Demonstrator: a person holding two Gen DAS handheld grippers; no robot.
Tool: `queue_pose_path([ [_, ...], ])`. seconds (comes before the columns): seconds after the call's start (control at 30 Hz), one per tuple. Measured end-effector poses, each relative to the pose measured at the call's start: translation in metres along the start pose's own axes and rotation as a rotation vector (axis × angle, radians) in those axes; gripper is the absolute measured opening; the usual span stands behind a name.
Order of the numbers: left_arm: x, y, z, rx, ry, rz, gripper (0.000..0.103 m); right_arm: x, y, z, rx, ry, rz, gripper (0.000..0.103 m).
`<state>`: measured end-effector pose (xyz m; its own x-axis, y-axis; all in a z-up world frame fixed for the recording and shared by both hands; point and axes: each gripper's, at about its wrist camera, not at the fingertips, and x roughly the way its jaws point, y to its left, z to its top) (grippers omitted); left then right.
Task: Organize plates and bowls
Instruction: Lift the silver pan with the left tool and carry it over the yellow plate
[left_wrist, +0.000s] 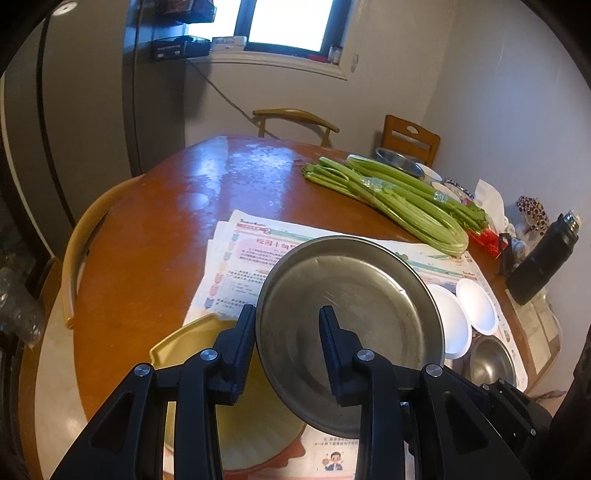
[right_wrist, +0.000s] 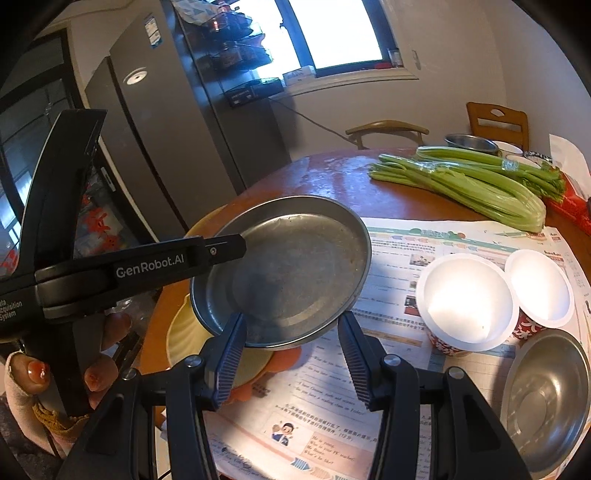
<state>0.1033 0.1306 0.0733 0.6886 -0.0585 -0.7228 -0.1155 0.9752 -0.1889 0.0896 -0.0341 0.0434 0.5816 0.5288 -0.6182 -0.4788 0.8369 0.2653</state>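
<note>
My left claw is clenched on the rim of a steel plate, one finger inside the dish and one outside, and the plate hangs tilted above a yellow plate that lies at the near edge of the desk. My right claw sits just under the steel plate's near edge with a finger on either side of it; its fingers stand a little apart, and I cannot tell whether they press on the plate or merely bracket it. The desk is round, reddish-brown wood with a glossy, worn patch toward the far side. Printed paper sheets cover its near half. On them stand two white paper bowls touching each other, and just beside them a steel bowl. Farther back lie long bunches of celery, with another steel bowl behind them, and a black bottle stands at the right edge. Wooden chairs ring the desk. A tall grey fridge stands to the left, a bright window is set in the far wall, and pale walls meet in the corner on the right.
</note>
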Motion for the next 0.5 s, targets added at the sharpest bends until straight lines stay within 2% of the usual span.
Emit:
queue_pose_path([
  [0.5, -0.027, 0.036, -0.025, -0.063, -0.008, 0.036, 0.034, -0.006, 0.042, -0.006, -0.102, 0.015, 0.056, 0.052],
])
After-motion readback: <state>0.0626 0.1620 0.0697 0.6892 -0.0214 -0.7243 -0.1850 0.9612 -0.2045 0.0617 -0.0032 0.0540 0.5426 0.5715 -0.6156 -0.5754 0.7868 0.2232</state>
